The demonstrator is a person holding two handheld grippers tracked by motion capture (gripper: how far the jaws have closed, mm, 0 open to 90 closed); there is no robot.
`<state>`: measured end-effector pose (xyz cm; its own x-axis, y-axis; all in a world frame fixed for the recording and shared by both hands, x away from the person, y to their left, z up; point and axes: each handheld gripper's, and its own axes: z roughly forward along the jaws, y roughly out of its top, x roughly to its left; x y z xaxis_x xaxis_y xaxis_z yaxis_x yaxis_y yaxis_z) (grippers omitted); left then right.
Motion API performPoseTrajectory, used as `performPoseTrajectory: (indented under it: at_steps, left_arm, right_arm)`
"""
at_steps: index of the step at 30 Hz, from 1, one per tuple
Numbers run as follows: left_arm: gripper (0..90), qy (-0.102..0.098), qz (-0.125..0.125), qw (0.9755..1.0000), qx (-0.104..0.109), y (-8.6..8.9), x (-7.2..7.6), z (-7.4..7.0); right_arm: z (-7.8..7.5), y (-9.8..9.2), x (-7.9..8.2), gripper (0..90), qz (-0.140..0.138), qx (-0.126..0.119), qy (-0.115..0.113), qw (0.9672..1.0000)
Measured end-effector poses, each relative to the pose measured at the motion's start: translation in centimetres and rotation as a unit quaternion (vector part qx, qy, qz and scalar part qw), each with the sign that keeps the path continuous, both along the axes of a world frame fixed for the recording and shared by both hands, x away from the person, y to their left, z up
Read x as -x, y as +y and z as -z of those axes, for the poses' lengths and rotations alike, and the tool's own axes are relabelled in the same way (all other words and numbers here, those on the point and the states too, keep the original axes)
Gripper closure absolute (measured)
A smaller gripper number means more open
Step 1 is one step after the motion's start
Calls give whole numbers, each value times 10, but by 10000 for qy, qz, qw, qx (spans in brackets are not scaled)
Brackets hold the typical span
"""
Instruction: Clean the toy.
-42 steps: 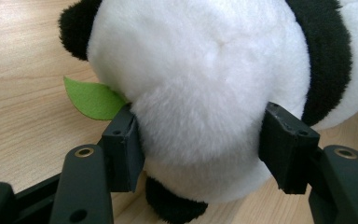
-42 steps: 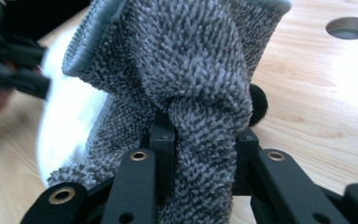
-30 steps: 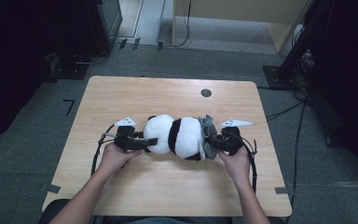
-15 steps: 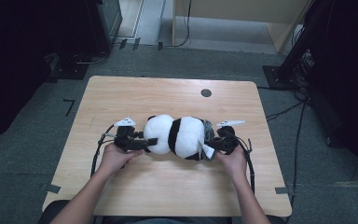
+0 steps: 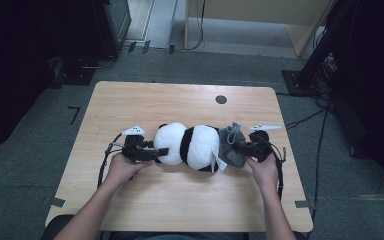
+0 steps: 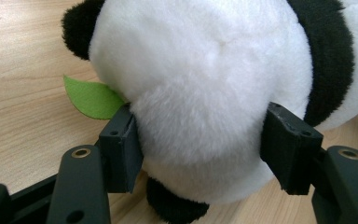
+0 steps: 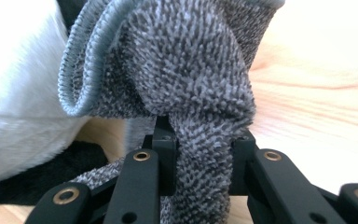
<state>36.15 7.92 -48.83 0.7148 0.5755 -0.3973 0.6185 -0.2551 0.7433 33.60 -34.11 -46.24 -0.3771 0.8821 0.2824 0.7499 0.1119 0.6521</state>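
Your left gripper (image 5: 161,151) clamps the panda's (image 5: 187,146) head, your right gripper (image 5: 236,148) pinches the grey sock (image 5: 231,145) at its other end; the panda lies mid-tabletop (image 5: 180,105), nearer your edge.

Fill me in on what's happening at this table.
A person works a plush panda lying on the wooden table. The left gripper is clamped on the panda's white head end, and the right gripper pinches a grey knitted cloth bunched against its other end.
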Motion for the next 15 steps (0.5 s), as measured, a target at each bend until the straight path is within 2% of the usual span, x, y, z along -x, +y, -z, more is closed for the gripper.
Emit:
performPoseTrajectory:
  at_steps: [3,7,15]
  left_arm:
    - [353,2,-7,10000,-9,0,0,0]
    - [351,-2,-16,10000,-40,0,1,-1]
    - [349,1,-33,10000,-39,-1,1,-1]
  right_arm:
    - [-13,-8,8,723,55,-230,-193,9995]
    - [-35,-9,17,721,25,-312,-496,9983]
    - [-83,12,32,721,-289,-360,-1021,9937]
